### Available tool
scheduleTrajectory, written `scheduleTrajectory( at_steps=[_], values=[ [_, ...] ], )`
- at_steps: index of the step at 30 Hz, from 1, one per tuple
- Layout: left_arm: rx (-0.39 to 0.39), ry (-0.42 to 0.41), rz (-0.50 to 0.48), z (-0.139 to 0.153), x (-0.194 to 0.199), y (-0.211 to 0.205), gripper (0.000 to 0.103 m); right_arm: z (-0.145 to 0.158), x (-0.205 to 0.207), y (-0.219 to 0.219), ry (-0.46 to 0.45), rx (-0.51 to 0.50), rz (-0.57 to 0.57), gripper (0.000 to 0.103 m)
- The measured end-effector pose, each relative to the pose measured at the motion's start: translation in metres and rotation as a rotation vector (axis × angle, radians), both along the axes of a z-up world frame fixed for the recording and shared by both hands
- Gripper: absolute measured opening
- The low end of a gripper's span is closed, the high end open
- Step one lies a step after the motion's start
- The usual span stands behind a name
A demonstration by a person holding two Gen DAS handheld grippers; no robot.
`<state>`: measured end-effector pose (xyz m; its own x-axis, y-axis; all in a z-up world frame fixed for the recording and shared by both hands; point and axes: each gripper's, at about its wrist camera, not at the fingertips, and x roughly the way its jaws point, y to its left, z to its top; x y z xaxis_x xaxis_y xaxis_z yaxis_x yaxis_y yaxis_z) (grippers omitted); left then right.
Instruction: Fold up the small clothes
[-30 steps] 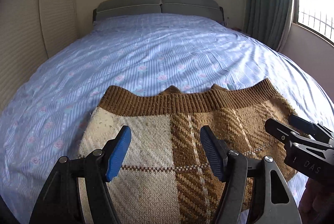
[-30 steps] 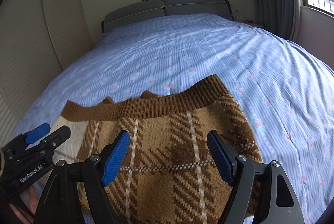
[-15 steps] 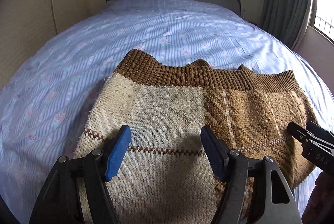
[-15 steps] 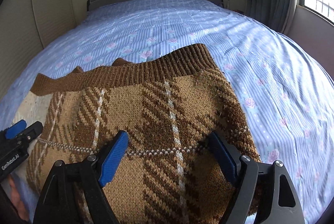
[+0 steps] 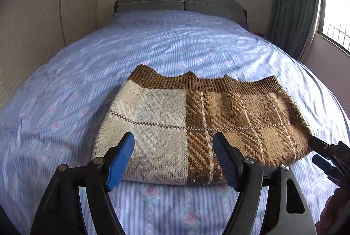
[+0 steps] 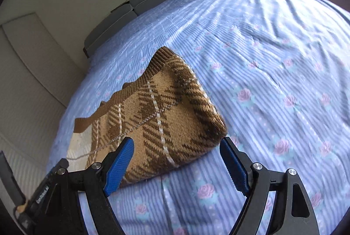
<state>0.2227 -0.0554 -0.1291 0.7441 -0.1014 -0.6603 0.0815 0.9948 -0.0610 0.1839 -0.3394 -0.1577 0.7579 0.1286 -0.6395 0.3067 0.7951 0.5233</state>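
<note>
Brown and cream wool in a plaid knit, the small sweater (image 5: 196, 125) lies folded into a thick rectangle near the foot of the bed (image 5: 175, 46), its ribbed brown hem along the far edge and the fold along the near edge. The left gripper (image 5: 174, 160) hangs just above that near edge, jaws spread wide with nothing between them. The right gripper (image 6: 176, 166) sits at the sweater's near right corner, tilted, equally wide and empty; one blue pad (image 6: 234, 167) is over bare sheet.

The fold looks finished or close to it. The main risk is a pad snagging the loose knit, which would drag the top layer and spoil the stack. The bulky layers could also spring apart, since the soft mattress gives little to press against.
</note>
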Motion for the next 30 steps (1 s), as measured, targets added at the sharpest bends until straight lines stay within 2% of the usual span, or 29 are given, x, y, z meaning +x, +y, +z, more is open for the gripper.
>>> scheduleTrajectory(
  at_steps=[4, 11, 18, 19, 20, 21, 24, 27, 30],
  values=[
    [-0.003, 0.034, 0.008, -0.004, -0.001, 0.000, 0.074, -0.021, 0.001, -0.011, 0.013, 0.147, -0.036, 0.081],
    [0.004, 0.039, 0.027, -0.004, 0.002, 0.004, 0.074, -0.053, 0.020, -0.021, 0.000, 0.298, -0.034, 0.079],
    [-0.006, 0.053, 0.045, -0.006, 0.008, 0.008, 0.074, -0.061, 0.049, -0.018, -0.026, 0.309, -0.017, 0.077],
    [-0.009, 0.056, 0.046, -0.006, 0.008, 0.009, 0.074, -0.062, 0.050, -0.019, -0.027, 0.314, -0.030, 0.075],
    [-0.011, 0.056, 0.047, -0.005, 0.008, 0.010, 0.074, -0.062, 0.050, -0.022, -0.028, 0.324, -0.045, 0.066],
    [-0.011, 0.053, 0.048, -0.004, 0.007, 0.011, 0.074, -0.064, 0.050, -0.025, -0.032, 0.343, -0.055, 0.052],
    [-0.014, 0.046, 0.050, 0.000, 0.005, 0.016, 0.074, -0.067, 0.042, -0.031, -0.054, 0.393, -0.069, 0.036],
    [-0.024, 0.040, 0.059, 0.006, 0.002, 0.024, 0.074, -0.051, 0.039, -0.025, -0.065, 0.332, -0.071, 0.031],
    [-0.035, 0.024, 0.077, 0.015, -0.004, 0.039, 0.074, -0.017, 0.040, -0.009, -0.105, 0.213, -0.055, 0.028]
  ],
)
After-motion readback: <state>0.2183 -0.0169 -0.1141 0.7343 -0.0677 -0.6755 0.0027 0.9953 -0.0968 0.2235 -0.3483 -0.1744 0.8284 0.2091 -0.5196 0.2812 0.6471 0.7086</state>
